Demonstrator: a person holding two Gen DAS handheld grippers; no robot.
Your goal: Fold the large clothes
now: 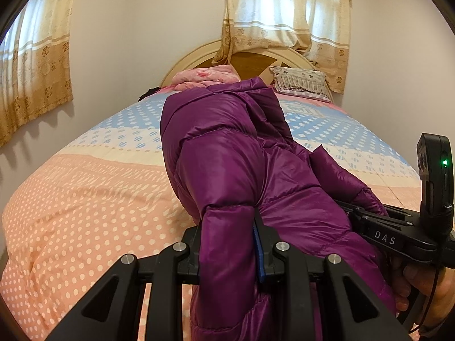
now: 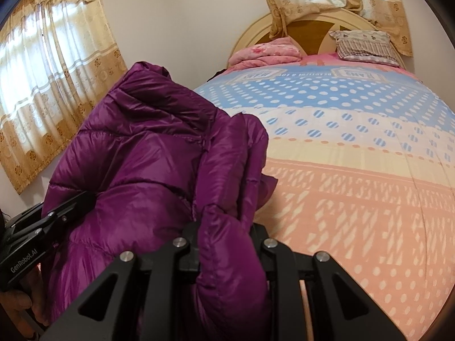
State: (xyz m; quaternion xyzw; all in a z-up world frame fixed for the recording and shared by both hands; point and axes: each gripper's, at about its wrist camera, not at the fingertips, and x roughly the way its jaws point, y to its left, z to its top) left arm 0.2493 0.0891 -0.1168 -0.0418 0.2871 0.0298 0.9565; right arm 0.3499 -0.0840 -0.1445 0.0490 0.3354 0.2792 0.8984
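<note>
A shiny purple puffer jacket point(image 1: 227, 147) is held up above the bed, bunched and hanging between both grippers. My left gripper point(image 1: 227, 227) is shut on a padded edge of the jacket at the bottom centre of the left wrist view. My right gripper point(image 2: 226, 227) is shut on another padded edge of the jacket point(image 2: 148, 147) in the right wrist view. The right gripper also shows at the right of the left wrist view point(image 1: 352, 213), its fingertips buried in the fabric. The left gripper shows at the lower left of the right wrist view point(image 2: 82, 201), also buried in the fabric.
The bed point(image 1: 85, 187) has a peach, cream and blue dotted cover point(image 2: 355, 170). A folded pink blanket point(image 1: 204, 78) and a striped pillow point(image 1: 301, 82) lie by the headboard point(image 2: 310, 28). Curtained windows point(image 2: 48, 85) are on the walls.
</note>
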